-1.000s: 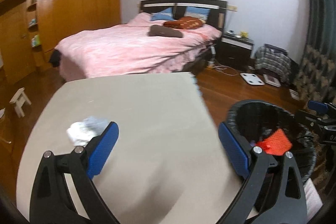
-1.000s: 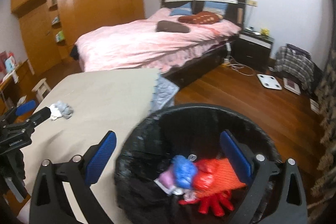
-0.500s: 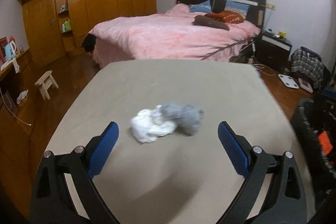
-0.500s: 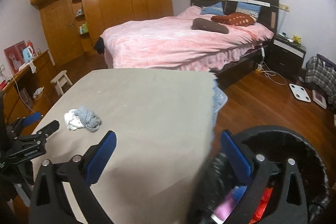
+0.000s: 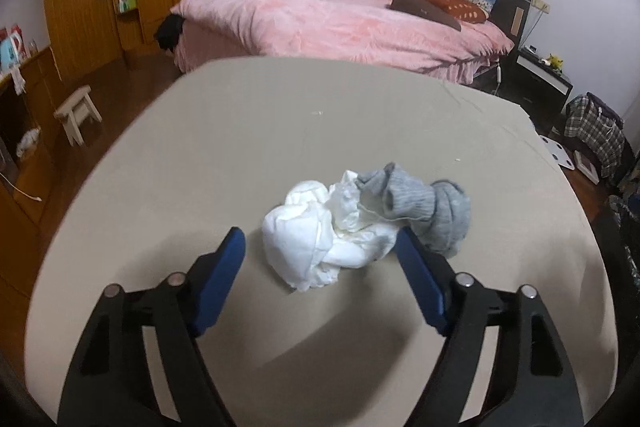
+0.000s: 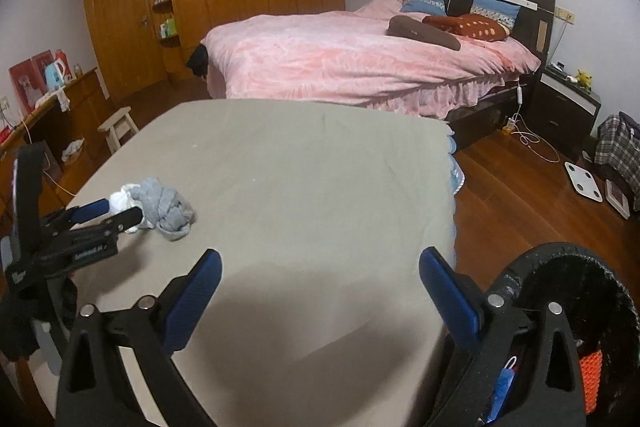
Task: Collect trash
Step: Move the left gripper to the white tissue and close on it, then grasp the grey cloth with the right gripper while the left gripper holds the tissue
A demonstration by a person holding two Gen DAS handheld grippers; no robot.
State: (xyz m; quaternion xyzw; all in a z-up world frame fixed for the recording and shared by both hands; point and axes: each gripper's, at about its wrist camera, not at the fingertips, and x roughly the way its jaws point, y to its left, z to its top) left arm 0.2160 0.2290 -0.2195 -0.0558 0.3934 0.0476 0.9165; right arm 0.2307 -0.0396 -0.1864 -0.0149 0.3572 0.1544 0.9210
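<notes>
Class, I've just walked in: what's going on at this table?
A person with a gripper in each hand is collecting trash. The left gripper is open, its fingers either side of a white wad tangled with a grey sock on the table, not yet closed on it. The right gripper is open and empty, beside the black bin, which already holds trash.
</notes>
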